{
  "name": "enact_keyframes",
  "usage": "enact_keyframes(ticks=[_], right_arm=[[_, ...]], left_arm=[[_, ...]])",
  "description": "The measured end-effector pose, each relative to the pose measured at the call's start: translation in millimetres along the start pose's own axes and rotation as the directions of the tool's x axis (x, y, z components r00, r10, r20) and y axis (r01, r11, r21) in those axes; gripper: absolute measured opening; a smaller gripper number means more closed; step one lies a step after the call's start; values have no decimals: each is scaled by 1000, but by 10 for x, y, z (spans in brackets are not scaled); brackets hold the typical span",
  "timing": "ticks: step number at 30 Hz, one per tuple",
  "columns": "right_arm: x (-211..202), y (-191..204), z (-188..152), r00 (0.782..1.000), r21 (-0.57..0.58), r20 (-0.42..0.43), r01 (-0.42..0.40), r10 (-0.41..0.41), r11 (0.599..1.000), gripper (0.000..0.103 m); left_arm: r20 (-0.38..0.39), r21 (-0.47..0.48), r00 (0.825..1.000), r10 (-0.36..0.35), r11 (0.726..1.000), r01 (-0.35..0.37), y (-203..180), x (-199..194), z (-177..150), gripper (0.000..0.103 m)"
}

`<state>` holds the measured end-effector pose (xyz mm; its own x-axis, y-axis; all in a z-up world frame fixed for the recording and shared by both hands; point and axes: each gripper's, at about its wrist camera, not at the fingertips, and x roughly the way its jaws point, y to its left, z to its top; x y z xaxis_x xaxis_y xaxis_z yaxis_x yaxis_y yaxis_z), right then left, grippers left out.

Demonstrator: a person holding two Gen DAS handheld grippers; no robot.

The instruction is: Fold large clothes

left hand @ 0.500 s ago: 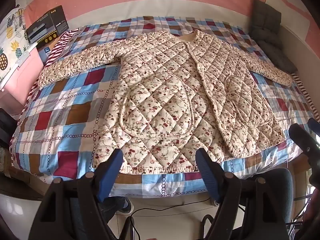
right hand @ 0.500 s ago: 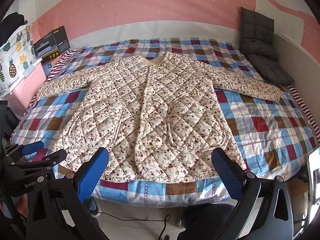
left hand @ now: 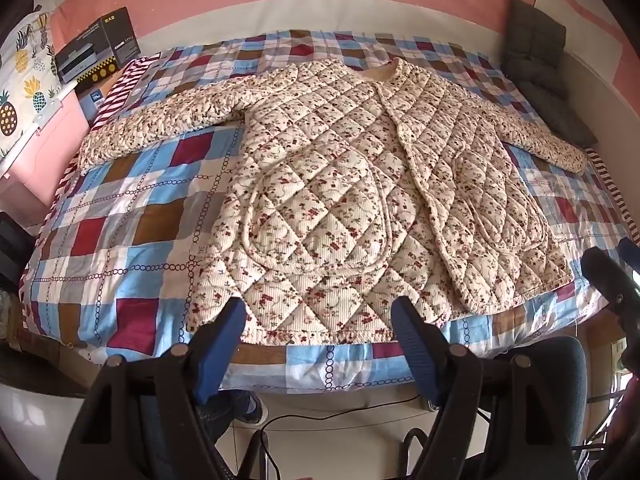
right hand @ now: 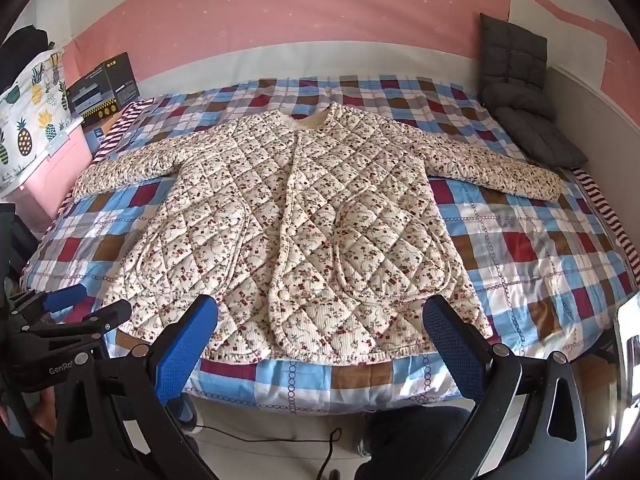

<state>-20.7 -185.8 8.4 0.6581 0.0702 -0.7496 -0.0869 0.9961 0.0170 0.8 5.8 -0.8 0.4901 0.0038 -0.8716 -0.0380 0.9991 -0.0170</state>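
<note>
A cream quilted jacket (left hand: 340,184) with small red flowers lies flat and face up on the checked bed, both sleeves spread out sideways, its hem at the near edge. In the right wrist view the same jacket (right hand: 304,216) fills the middle of the bed. My left gripper (left hand: 318,320) hangs open above the hem of the jacket's left half, nothing between its blue pads. My right gripper (right hand: 320,320) stands open above the hem of the right half, also with nothing in it. The left gripper (right hand: 84,304) shows at the left edge of the right wrist view.
The bed (right hand: 540,240) carries a blue, red and brown checked sheet. Grey cushions (right hand: 520,92) lean in the far right corner. A black box (left hand: 98,48) and a pink bin with a pineapple cloth (left hand: 24,92) stand at the far left. A cable (right hand: 280,436) lies on the floor.
Both views have barely shifted; the jacket lies as before and both grippers stay open.
</note>
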Motion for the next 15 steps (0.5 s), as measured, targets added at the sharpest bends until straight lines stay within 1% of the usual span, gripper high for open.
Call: enact_keyframes(ticks=[15], right_arm=[[17, 7, -12, 1000, -1, -1, 0, 0, 1000, 102]], left_arm=[[-1, -4, 1000, -2, 1000, 2, -16, 1, -28, 77]])
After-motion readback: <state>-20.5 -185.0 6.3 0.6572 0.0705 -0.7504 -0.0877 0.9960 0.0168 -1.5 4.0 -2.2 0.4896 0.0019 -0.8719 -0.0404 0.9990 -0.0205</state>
